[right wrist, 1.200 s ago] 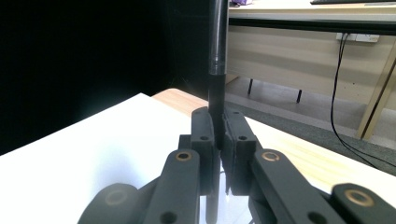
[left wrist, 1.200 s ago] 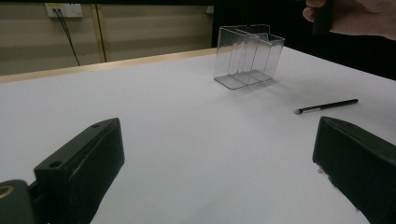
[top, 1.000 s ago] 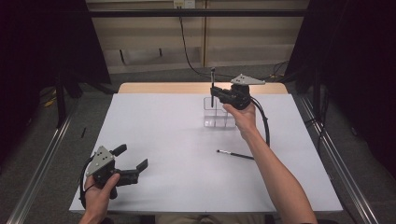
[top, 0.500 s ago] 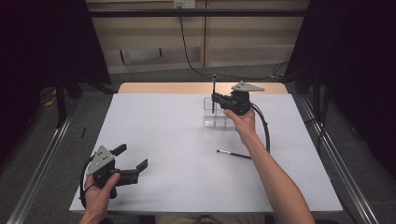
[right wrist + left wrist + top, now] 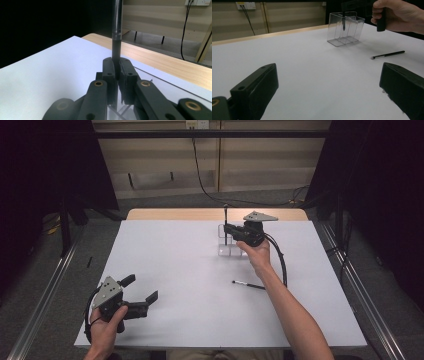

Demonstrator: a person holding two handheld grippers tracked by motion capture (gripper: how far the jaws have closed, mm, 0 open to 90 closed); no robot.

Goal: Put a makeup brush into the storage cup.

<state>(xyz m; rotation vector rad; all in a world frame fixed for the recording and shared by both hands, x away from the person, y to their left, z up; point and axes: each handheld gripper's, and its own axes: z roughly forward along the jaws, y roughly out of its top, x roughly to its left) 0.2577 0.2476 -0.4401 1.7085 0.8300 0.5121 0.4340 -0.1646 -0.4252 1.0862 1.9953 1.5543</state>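
- Bench (image 5: 190, 270) with a white top and a pale wooden far edge fills the middle of the high view, dark floor on either side.
- Clear plastic organiser box with inner dividers (image 5: 231, 243) stands upper centre of the high view, near the bench's far edge; in the left gripper view it sits upper right of centre (image 5: 345, 28).
- Right tongs (image 5: 227, 227) hover at that box, held by the right hand (image 5: 256, 254), jaws pressed together on a slim dark upright brush handle (image 5: 225, 222).
- In the right gripper view the two black jaws meet at centre frame (image 5: 117, 72) and the handle (image 5: 116, 30) rises straight up between them to the top edge; clear plastic shows just below the jaws.
- In the left gripper view the lower end of that handle (image 5: 343, 21) hangs inside the box.
- Second thin black brush with a pale tip (image 5: 248, 285) lies flat on the bench right of centre in the high view, well apart from the box; in the left gripper view it is at the right (image 5: 387, 54).
- Left tongs (image 5: 141, 292) sit lower left in the high view, gripped by the left hand (image 5: 105, 327), jaws spread wide and holding nothing; its own view shows them far apart at the bottom corners (image 5: 329, 87).
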